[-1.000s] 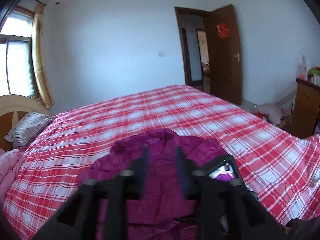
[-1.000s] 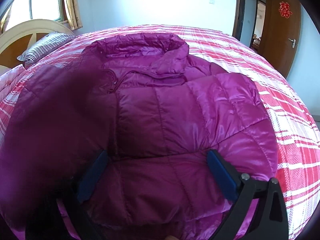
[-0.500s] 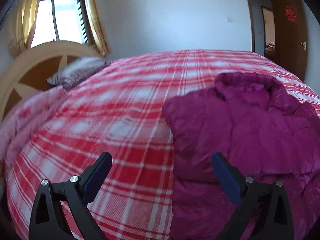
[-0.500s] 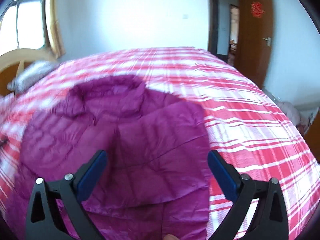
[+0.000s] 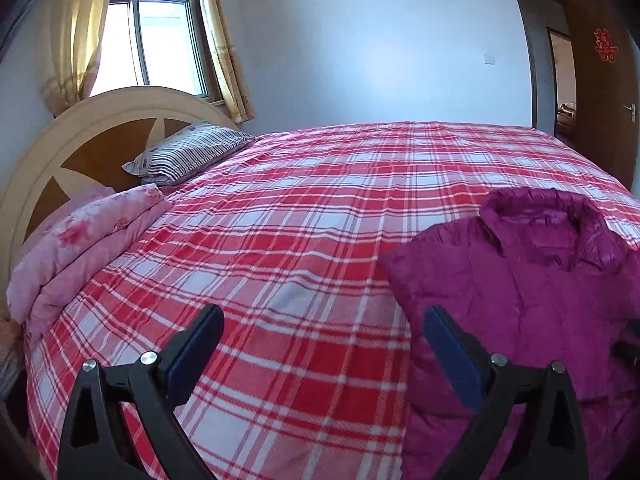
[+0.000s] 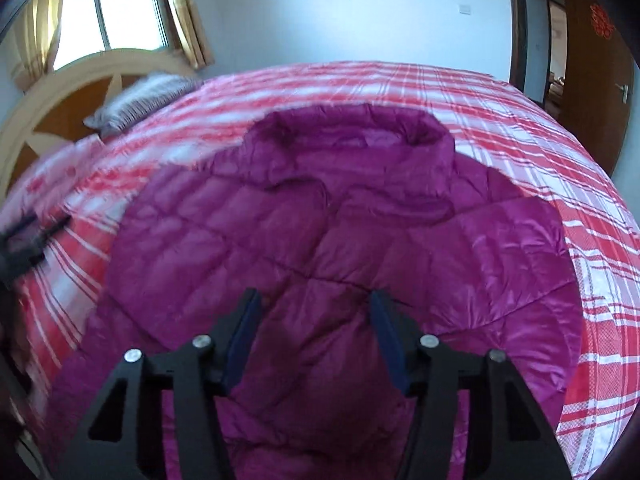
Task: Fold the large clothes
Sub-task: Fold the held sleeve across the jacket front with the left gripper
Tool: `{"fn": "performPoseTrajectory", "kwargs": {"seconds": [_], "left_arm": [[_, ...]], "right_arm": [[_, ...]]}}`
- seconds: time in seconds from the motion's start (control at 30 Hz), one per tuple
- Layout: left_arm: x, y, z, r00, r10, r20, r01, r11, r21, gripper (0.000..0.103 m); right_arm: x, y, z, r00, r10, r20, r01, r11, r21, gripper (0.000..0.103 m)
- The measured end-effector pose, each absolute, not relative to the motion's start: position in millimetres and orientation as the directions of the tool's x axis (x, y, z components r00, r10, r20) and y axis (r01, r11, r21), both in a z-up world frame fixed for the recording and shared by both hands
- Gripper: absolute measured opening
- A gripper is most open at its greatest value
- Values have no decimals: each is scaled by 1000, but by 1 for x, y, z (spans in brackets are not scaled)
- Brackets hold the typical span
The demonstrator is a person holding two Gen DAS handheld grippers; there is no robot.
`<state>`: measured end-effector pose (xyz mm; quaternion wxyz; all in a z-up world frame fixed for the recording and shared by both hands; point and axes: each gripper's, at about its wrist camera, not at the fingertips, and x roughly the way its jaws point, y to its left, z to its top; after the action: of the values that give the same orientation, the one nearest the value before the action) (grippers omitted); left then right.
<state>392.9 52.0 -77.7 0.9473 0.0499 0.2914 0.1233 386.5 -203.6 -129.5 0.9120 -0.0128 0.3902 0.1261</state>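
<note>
A magenta quilted puffer jacket (image 6: 340,240) lies on the red-and-white plaid bed (image 6: 540,128), collar toward the far side, sleeves folded in over the body. In the left wrist view the jacket (image 5: 540,300) lies at the right. My left gripper (image 5: 320,344) is open and empty, over the plaid cover just left of the jacket's edge. My right gripper (image 6: 314,332) is partly open and empty, above the jacket's lower middle. The left gripper shows blurred at the left edge of the right wrist view (image 6: 28,244).
A striped pillow (image 5: 188,152) and a folded pink floral quilt (image 5: 84,248) lie by the wooden headboard (image 5: 80,136) at the far left. A window with yellow curtains (image 5: 160,36) is behind. An open brown door (image 5: 600,64) stands at the far right.
My left gripper opened, released the jacket and swung left over the bed cover. My right gripper narrowed its jaws and moved over the jacket's middle.
</note>
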Motion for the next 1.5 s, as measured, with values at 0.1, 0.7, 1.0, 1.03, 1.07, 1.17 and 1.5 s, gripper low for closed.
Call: {"fn": "performPoseTrajectory", "kwargs": {"seconds": [0.1, 0.7, 1.0, 1.03, 1.07, 1.17, 1.5], "left_arm": [[416, 33, -87, 787, 228, -574, -155, 973, 173, 100], [458, 96, -123, 649, 362, -669, -390, 914, 116, 100], [514, 39, -149, 619, 397, -677, -242, 917, 316, 100], [516, 35, -158, 621, 412, -667, -232, 909, 345, 100], [516, 31, -164, 629, 416, -657, -218, 905, 365, 100], [516, 23, -169, 631, 447, -634, -213, 886, 412, 100], [515, 16, -166, 642, 485, -594, -216, 857, 467, 100]], "right_arm": [[382, -206, -138, 667, 205, -717, -242, 969, 52, 58], [373, -203, -153, 670, 163, -724, -242, 970, -6, 59], [371, -217, -151, 665, 247, -705, -251, 963, 101, 60], [371, -215, -151, 664, 239, -708, -251, 964, 90, 60], [370, -212, -151, 663, 228, -713, -252, 965, 74, 60], [367, -205, -148, 659, 207, -723, -265, 964, 34, 60], [392, -194, -101, 698, 202, -687, -235, 971, 47, 60]]}}
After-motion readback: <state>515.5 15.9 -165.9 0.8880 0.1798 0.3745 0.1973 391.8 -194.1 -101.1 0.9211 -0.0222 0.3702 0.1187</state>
